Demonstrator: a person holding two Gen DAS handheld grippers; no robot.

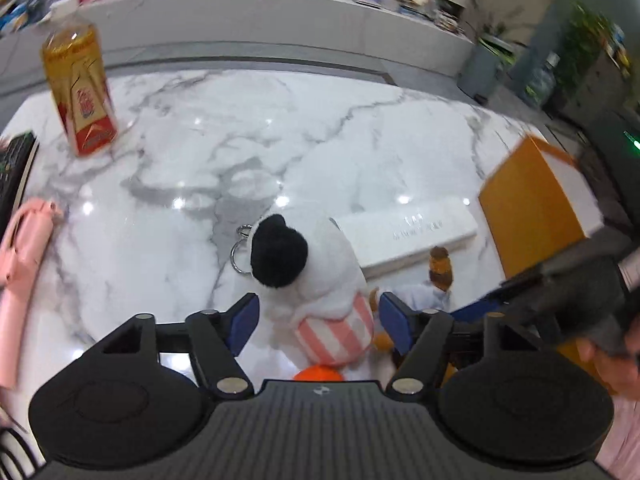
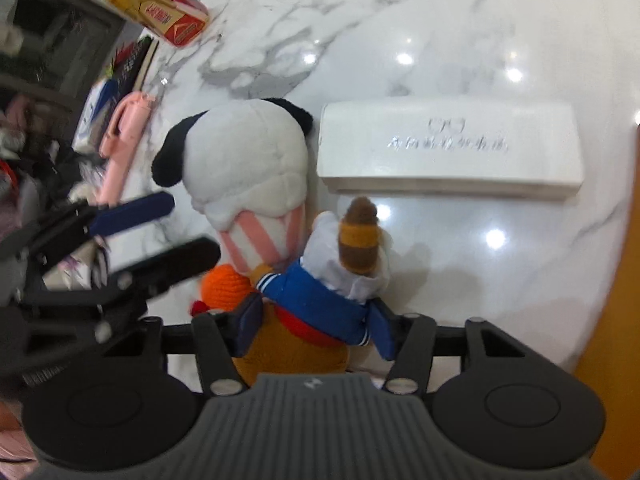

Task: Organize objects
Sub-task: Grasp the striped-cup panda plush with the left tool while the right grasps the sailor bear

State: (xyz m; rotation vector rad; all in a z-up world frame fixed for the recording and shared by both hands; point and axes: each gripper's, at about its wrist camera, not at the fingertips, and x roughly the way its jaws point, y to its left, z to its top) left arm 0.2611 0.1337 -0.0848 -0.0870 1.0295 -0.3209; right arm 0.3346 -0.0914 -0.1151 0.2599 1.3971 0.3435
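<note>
I am tidying up the toys on the marble table (image 1: 192, 148). Right now I am busy with two soft toys that lie close together near me.

My left gripper (image 1: 318, 322) has its fingers wide apart. The panda toy (image 1: 316, 276), white and fluffy with black ears and a pink striped bottom, lies between them. The blue pads do not press on it. There is a gap on each side, so I am not holding it.

My right gripper (image 2: 316, 330) is down over the little bear (image 2: 304, 320), the brown one in a blue and white jacket with a striped hat. Its blue pads sit right at the jacket on both sides. I think they are squeezing it, so I take the bear as held.

The two toys touch each other. The panda is to the left of the bear and a bit farther away. A long white box (image 2: 452, 152) lies just behind them, on the far side. An orange box (image 1: 532, 204) stands far to the right. A bottle of tea (image 1: 80, 92) and a pink thing (image 1: 24, 264) are well off to the left.

Next I think I should lift the bear away carefully, so it does not drag the panda along. Then my left fingers need to close on the panda's striped part.
</note>
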